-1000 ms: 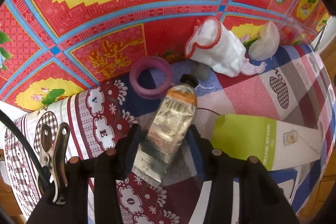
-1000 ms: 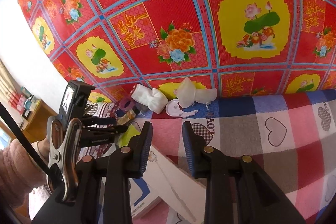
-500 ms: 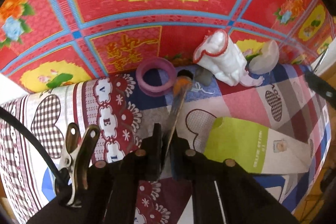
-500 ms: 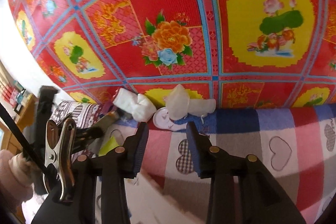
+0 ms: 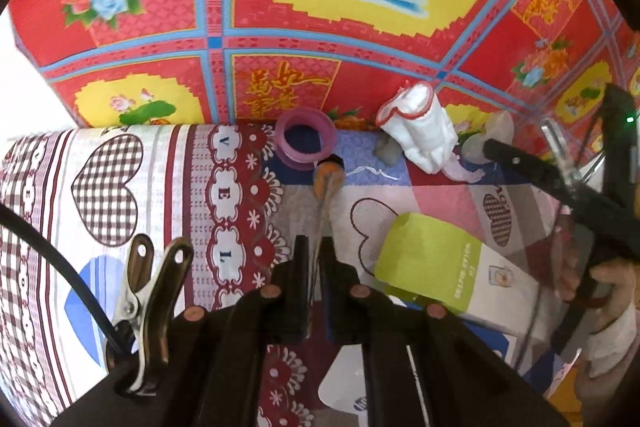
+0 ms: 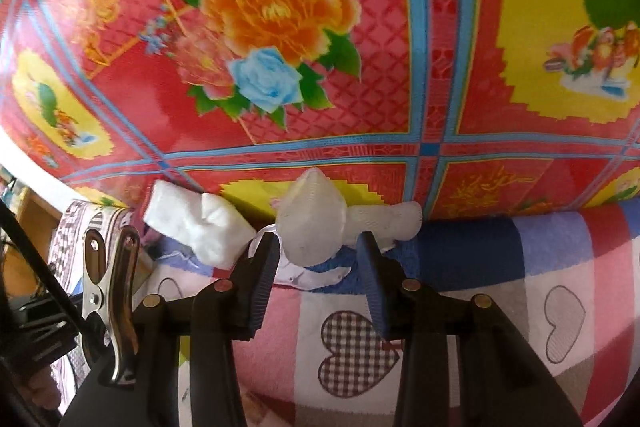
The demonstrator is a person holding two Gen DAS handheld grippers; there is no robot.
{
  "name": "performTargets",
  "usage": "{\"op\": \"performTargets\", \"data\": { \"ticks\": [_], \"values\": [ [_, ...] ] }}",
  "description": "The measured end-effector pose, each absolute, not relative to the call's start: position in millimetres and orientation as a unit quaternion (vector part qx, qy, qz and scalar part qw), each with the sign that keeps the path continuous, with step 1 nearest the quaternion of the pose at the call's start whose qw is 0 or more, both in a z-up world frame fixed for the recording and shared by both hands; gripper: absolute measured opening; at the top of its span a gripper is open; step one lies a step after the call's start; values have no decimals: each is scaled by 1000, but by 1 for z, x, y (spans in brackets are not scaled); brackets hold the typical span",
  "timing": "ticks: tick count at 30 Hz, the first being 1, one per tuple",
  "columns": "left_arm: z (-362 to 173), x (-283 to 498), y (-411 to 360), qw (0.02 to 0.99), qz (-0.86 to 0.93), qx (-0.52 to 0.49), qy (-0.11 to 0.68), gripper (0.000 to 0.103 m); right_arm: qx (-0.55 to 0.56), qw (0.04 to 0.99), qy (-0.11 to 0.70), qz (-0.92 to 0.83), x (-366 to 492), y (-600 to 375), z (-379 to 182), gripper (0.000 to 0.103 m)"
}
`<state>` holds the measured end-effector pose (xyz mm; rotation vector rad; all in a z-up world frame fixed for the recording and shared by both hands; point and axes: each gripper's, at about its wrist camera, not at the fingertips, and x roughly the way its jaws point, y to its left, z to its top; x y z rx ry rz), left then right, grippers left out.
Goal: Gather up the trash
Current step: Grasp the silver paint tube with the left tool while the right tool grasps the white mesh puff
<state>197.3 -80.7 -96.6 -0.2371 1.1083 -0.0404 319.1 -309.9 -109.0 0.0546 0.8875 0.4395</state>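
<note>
My left gripper [image 5: 315, 251] is shut on the flat end of a squeezed tube [image 5: 326, 183] with an orange shoulder and black cap, seen edge-on. Beyond it lie a purple tape ring [image 5: 306, 139] and a crumpled white cloth with red trim [image 5: 420, 125]. My right gripper [image 6: 316, 251] is open, its jaws on either side of a crumpled white tissue [image 6: 312, 223] by the red floral backdrop. The white cloth [image 6: 200, 223] lies to its left. My right gripper's fingers [image 5: 532, 171] also show in the left wrist view.
A green and white box [image 5: 432, 263] lies on the heart-patterned cloth [image 5: 104, 187] right of my left gripper. A small grey lump [image 5: 386, 151] sits by the white cloth. A white printed scrap [image 6: 316, 275] lies under the tissue. The red floral sheet [image 6: 400, 67] rises behind.
My left gripper closed on the tube, turned it on edge and shifted left. My right gripper moved forward to the white tissue, staying open.
</note>
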Motion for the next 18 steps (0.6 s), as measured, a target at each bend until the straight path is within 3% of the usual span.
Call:
{"op": "performTargets", "data": {
  "ticks": [2,4,9,16,18],
  "values": [
    [-94,188,-76,845,-17,-118,521,5,30,878,430,210,322,-309,-112,40],
    [-82,184,-72,847,-14,-125,517,5,38,875,434,213,322,-309,-115,33],
    [-65,169,-60,851,-12,-142,506,5,54,867,439,229,320,-313,-118,8],
    [-65,169,-64,847,-6,-122,517,6,71,870,422,245,303,-323,-109,4],
    [-72,174,-65,844,10,-116,524,12,77,870,419,248,299,-326,-106,4]
  ]
}}
